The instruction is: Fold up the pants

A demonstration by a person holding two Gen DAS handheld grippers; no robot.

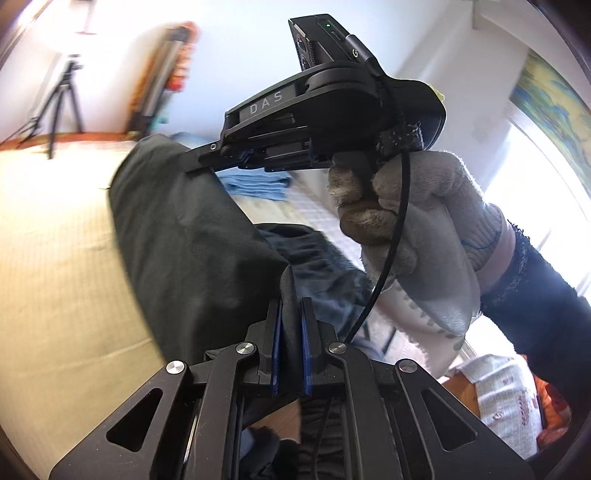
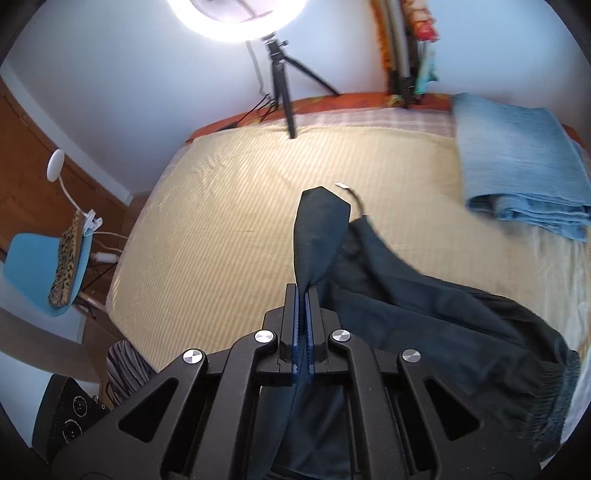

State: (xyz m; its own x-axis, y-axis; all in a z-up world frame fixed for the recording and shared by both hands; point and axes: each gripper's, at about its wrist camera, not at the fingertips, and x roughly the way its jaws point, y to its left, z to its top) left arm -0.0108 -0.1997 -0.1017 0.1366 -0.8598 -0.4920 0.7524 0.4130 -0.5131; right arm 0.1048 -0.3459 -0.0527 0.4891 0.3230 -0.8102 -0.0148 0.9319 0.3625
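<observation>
1. Above the bed, we hold the dark pants (image 2: 424,295) partly lifted: one fabric end is pinched in our left tool (image 1: 291,314), another in our right tool (image 2: 303,295), while the gathered waistband and the rest trail on the mattress at lower right of the right wrist view.
2. Both tools are clamped nearly shut, the blue pads pressing on a thin fold of cloth; neither has anything else in its grip.
3. We judge the main risk to be slippage: each grip takes only a narrow edge of smooth fabric, so a quick swing could pull it free and drop that side.
4. Uneven height between our two hands could twist the legs, leaving a crooked fold or a bunched crease under the top layer.
5. A drawcord (image 2: 356,201) with a pale tip dangles near the lifted end; it might get trapped inside the fold.
6. The right tool's cable (image 1: 391,258) hangs close to the cloth and to our gloved right hand (image 1: 417,221), and might snag.
7. A folded blue blanket (image 2: 524,166) lies near on the bed; a wide sweep could drag across it.
8. The bed (image 2: 221,221) wears a pale yellow striped cover, mostly flat.
9. Beyond stand a tripod (image 2: 284,85) with a ring light (image 2: 236,18), white walls, and a blue chair (image 2: 37,273) beside the bed.
</observation>
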